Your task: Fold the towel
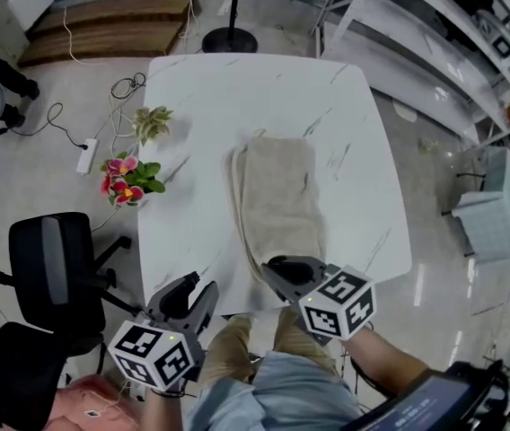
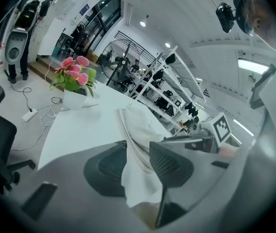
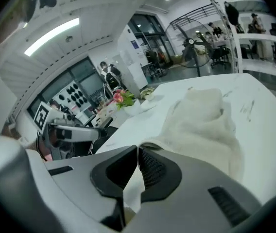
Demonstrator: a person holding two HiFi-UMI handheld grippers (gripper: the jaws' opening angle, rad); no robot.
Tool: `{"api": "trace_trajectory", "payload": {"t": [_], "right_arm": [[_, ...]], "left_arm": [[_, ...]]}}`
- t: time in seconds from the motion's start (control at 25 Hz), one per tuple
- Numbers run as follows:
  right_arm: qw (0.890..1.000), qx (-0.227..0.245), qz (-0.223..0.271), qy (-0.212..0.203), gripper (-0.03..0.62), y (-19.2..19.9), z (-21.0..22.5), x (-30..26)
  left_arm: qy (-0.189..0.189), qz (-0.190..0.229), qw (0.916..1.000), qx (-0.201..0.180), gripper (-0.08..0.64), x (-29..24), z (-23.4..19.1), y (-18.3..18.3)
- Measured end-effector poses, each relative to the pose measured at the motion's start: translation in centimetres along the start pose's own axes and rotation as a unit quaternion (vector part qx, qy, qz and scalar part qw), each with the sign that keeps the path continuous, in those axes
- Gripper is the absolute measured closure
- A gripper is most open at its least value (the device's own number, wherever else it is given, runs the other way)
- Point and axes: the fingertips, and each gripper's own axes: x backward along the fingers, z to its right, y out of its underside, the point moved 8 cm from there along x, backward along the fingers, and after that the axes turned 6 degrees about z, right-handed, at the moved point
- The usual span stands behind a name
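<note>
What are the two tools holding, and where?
The right tool pinches the towel at its near end. The left tool is open and grips nothing.

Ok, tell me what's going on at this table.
A person with a gripper in each hand is folding a beige towel, which lies as a long strip on the white table. The right gripper is shut on the towel's near end. The left gripper sits open by the table's near left corner, off the towel.

right claw (image 1: 275, 270) grips towel (image 1: 277, 196) end on white table (image 1: 201, 106).
</note>
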Motion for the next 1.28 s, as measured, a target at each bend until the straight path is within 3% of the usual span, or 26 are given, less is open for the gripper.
{"api": "trace_trajectory", "payload": {"t": [0.12, 0.32, 0.48, 0.64, 0.76, 0.8, 0.88, 0.96, 1.08, 1.16, 1.28], "right_arm": [[0.999, 0.023, -0.022, -0.016, 0.563, 2.1, -2.4, -1.8], [0.998, -0.015, -0.058, -0.016, 0.554, 6.5, -2.5, -2.9], [0.992, -0.016, -0.110, -0.055, 0.479, 9.0, -2.7, -1.8], [0.992, 0.029, -0.082, -0.093, 0.503, 7.1, -2.5, 1.5], [0.993, 0.099, -0.027, -0.051, 0.524, 4.1, -0.3, 4.8], [0.990, 0.139, -0.013, -0.021, 0.518, 3.2, 0.7, 5.7], [0.972, 0.231, -0.012, 0.030, 0.497, 2.2, 2.3, 6.6], [0.954, 0.296, -0.033, 0.040, 0.443, 2.8, 3.6, 6.0], [0.936, 0.345, -0.069, 0.028, 0.421, 4.3, 5.1, 4.8], [0.926, 0.371, -0.072, 0.031, 0.566, 4.9, 5.5, 4.9], [0.919, 0.389, -0.056, 0.023, 0.568, 5.8, 5.7, 6.1]], "left_arm": [[-0.005, 0.003, 1.0000, 0.003, 0.413, 0.4, -0.5, 0.1], [-0.012, -0.005, 0.9999, 0.005, 0.411, 0.3, -1.0, 0.2], [-0.008, -0.018, 0.9998, 0.007, 0.411, -1.0, -1.4, 0.8], [0.008, -0.029, 0.9995, 0.006, 0.413, -3.1, -1.2, 1.7], [0.012, -0.039, 0.9992, 0.000, 0.413, -4.8, -0.4, 1.8], [0.013, -0.040, 0.9991, -0.003, 0.411, -5.3, -0.1, 1.8], [0.013, -0.045, 0.9989, -0.010, 0.411, -6.4, 0.3, 1.9], [0.007, -0.056, 0.9982, -0.019, 0.411, -7.4, 0.6, 2.4], [-0.004, -0.080, 0.9962, -0.034, 0.411, -8.5, 1.2, 3.3], [-0.012, -0.090, 0.9952, -0.037, 0.411, -8.9, 1.4, 3.9], [-0.025, -0.089, 0.9950, -0.036, 0.411, -9.2, 1.8, 4.4]]}}
